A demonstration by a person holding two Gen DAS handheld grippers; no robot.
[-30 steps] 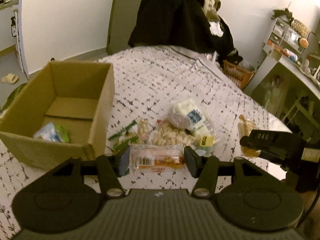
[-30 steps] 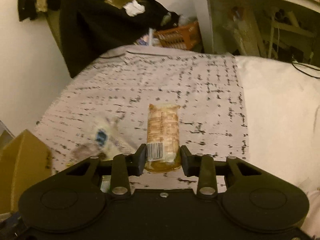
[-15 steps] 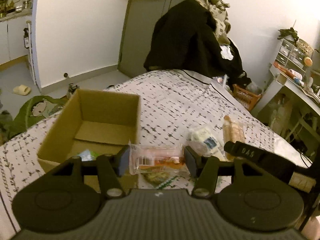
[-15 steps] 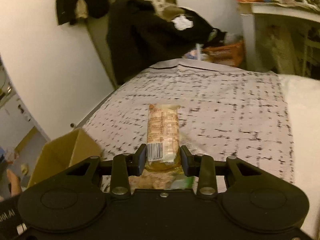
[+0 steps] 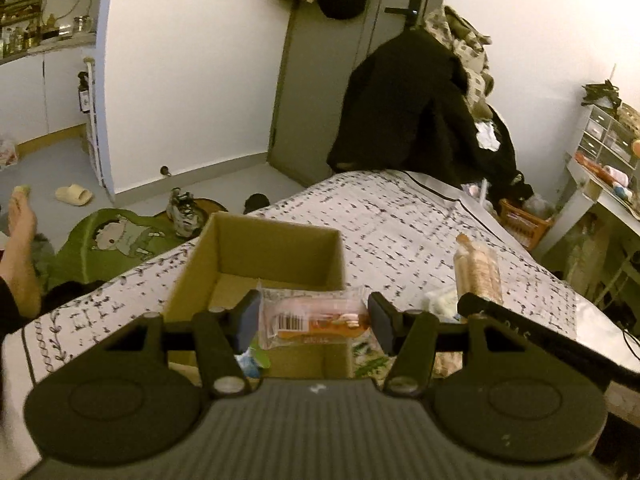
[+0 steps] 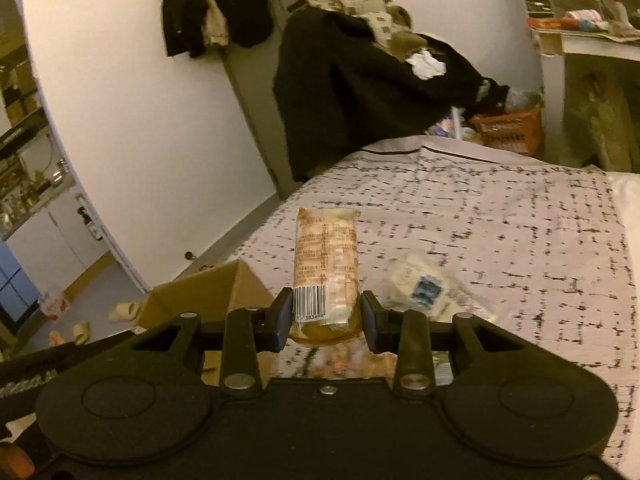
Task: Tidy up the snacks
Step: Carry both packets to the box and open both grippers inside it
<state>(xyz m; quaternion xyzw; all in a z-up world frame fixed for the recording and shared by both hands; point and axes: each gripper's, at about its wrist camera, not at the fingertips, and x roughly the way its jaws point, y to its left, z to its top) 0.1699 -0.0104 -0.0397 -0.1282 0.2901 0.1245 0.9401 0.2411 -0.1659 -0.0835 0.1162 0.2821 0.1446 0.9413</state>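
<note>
My left gripper [image 5: 313, 317] is shut on an orange snack packet [image 5: 313, 317], held crosswise above the near edge of the open cardboard box [image 5: 276, 248] on the bed. A blue and green packet [image 5: 251, 360] lies in the box. My right gripper [image 6: 325, 318] is shut on a long tan biscuit pack [image 6: 325, 264], held lengthwise above the bed; that pack also shows in the left wrist view [image 5: 478, 270]. The box corner shows in the right wrist view [image 6: 208, 296]. A white packet with a blue label [image 6: 426, 290] lies on the bedspread.
More snack packets lie under the grippers [image 5: 370, 356]. The patterned bedspread [image 6: 520, 240] stretches ahead. Dark coats [image 5: 416, 108] hang at the bed's far end. An orange basket [image 6: 510, 130] and a desk [image 6: 592, 48] stand to the right. Shoes and a green mat [image 5: 120, 240] lie on the floor.
Both grippers have risen and moved left with their packs. The left one now holds the orange packet over the box; the snack pile has dropped below view.
</note>
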